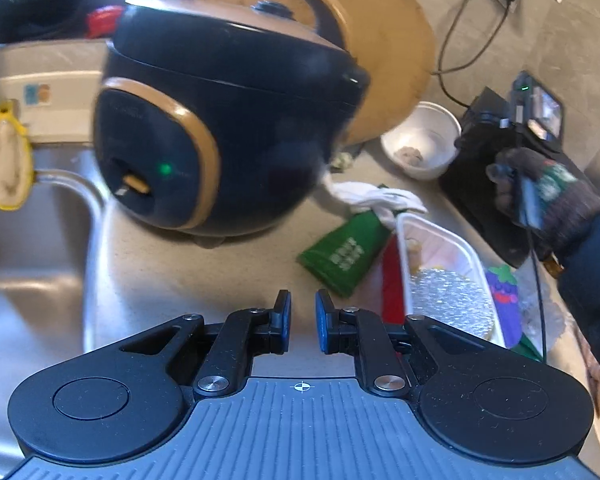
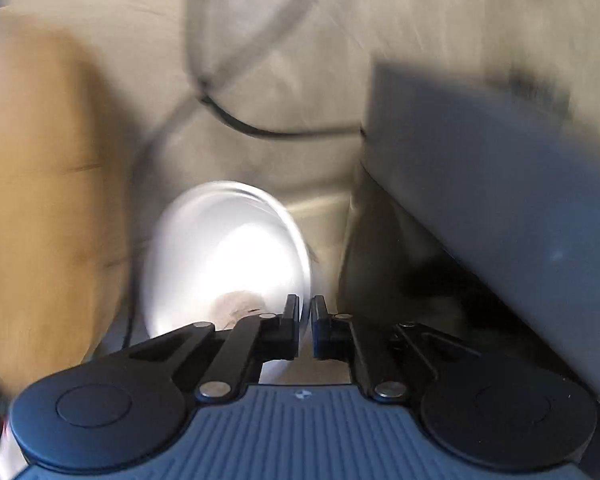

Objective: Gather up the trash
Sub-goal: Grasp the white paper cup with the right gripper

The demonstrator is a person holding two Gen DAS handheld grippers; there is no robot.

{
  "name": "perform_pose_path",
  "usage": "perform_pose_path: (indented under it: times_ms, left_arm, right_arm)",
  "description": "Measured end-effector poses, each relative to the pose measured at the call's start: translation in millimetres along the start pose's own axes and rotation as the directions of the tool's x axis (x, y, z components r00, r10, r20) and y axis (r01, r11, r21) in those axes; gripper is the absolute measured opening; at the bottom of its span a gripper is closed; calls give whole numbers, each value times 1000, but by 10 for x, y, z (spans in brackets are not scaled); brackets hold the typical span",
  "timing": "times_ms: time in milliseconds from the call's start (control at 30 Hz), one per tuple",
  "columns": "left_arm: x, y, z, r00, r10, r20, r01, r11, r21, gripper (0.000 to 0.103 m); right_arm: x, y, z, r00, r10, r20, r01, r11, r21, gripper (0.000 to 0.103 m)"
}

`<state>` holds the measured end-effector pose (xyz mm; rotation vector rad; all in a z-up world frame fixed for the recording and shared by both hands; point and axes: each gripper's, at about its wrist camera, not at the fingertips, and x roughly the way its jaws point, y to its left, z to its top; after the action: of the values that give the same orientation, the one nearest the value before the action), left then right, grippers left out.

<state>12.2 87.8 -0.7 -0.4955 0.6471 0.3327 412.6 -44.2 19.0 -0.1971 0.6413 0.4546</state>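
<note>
Hovering over the counter edge beside the steel sink (image 1: 28, 240), the left gripper (image 1: 303, 312) has its jaws slightly apart, a narrow gap between the blue pads, nothing held. Ahead of it: dark blue rice cooker (image 1: 220, 128) with gold trim and a green LED lit, a round wooden board (image 1: 384, 40) leaning on the wall behind. Trash cluster sits right of the cooker: green packet (image 1: 342, 254), crumpled white tissue (image 1: 376, 198) touching its top end, white plastic tray (image 1: 440, 272) with foil and food bits just beside it, purple wrapper (image 1: 502, 284) further right. White disposable bowl (image 1: 422, 140) with scraps sits near the board's base, next to a black appliance. Gloved right hand (image 1: 540, 188) is above that area. The right wrist view is motion-blurred: right gripper (image 2: 305, 320) is at the near rim of the same bowl (image 2: 224, 256), jaws almost together, rim appears to run between them, but cannot tell if actually clamped.
</note>
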Motion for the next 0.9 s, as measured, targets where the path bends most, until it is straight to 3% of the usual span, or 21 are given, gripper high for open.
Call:
perform_pose_path:
  times_ms: [100, 167, 300, 367, 400, 433, 500, 633, 900]
  left_arm:
    - [58, -103, 18, 998, -63, -5, 63, 998, 27, 15]
    - [74, -180, 17, 995, -101, -10, 101, 994, 47, 15]
    - [52, -306, -19, 987, -162, -14, 163, 983, 86, 16]
    - [12, -328, -45, 984, -180, -8, 180, 979, 100, 16]
    - [-2, -327, -56, 983, -185, -7, 184, 978, 99, 16]
    - [-1, -324, -63, 982, -188, -7, 188, 978, 95, 16]
    - [-4, -310, -80, 982, -188, -7, 188, 978, 86, 16]
    - [7, -281, -102, 983, -183, -17, 184, 980, 72, 15]
    - [5, -175, -107, 991, -132, -27, 133, 990, 47, 16]
  right_arm:
    - [-701, 315, -236, 992, 83, 91, -62, 976, -207, 1]
    - [-1045, 451, -389, 988, 109, 106, -73, 952, -296, 1]
    - [-1295, 292, -485, 989, 133, 70, -115, 969, -219, 2]
    - [-1283, 188, -484, 993, 97, 71, -84, 982, -168, 12]
    - [-1284, 110, -503, 995, 74, 71, -64, 988, -141, 31]
    - [-1259, 52, -497, 996, 56, 70, -48, 992, -120, 58]
    - [-1275, -56, -580, 997, 32, 77, -24, 995, -97, 82]
    - [-1148, -143, -617, 999, 8, 50, -4, 997, -77, 85]
    - [-262, -192, -600, 990, -85, -116, 93, 993, 68, 89]
